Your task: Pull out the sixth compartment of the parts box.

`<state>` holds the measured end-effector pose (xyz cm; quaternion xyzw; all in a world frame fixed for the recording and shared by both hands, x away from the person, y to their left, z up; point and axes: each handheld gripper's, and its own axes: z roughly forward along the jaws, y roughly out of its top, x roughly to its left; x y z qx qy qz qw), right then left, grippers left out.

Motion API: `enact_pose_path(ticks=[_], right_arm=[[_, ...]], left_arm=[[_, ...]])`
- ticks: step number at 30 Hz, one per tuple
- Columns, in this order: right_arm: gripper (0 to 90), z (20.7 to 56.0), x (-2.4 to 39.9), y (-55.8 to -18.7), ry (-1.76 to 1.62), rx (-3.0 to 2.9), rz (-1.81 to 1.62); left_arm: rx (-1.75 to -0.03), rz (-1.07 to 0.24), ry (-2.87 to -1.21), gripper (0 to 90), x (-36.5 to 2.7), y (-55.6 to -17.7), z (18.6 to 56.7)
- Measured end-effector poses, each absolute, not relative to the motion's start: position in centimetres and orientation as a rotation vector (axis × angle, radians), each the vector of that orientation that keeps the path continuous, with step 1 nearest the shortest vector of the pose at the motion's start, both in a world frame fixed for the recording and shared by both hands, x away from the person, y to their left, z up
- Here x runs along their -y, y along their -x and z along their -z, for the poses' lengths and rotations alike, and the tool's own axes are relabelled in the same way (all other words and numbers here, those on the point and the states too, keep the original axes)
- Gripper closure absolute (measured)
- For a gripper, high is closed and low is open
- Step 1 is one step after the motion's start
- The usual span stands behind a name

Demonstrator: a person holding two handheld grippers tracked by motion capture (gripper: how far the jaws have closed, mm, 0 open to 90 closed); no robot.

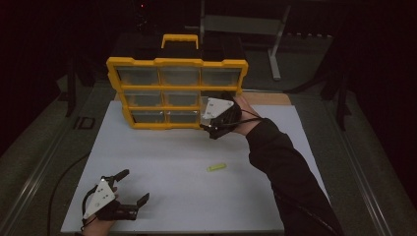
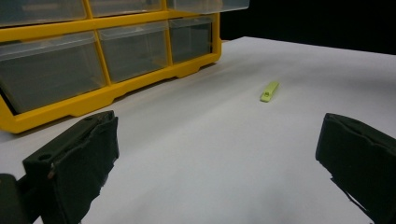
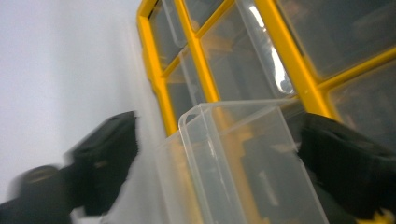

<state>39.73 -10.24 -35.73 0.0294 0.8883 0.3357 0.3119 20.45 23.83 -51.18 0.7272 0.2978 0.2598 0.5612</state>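
Note:
A yellow organizer point(image 1: 178, 62) with clear drawers stands upright at the back of the white board point(image 1: 196, 201). My right gripper point(image 1: 208, 129) is at its bottom right corner, turned on its side. In the right gripper view, a clear drawer point(image 3: 243, 158) is pulled partway out of the yellow frame point(image 3: 158, 88) and sits between my right gripper's point(image 3: 219, 135) wide jaws, with a gap on the left side. My left gripper point(image 1: 134, 186) rests open near the board's front left corner, nothing between its jaws point(image 2: 217, 123). A small lime-green piece point(image 1: 216, 167) point(image 2: 269, 91) lies flat mid-board.
The board lies on a dark table with rails along both sides. A grey metal stand point(image 1: 275, 54) is behind the organizer at the back right. A dark sleeve point(image 1: 290, 177) crosses the board's right half.

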Motion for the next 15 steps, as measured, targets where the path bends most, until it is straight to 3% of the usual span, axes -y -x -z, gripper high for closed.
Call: enact_pose_path(ticks=[15], right_arm=[[8.9,34.9,13.3,-40.2,-0.395,-2.326,-1.182]], left_arm=[[-0.703,-0.61,-1.713,0.0,-23.8,-20.5,51.2]])
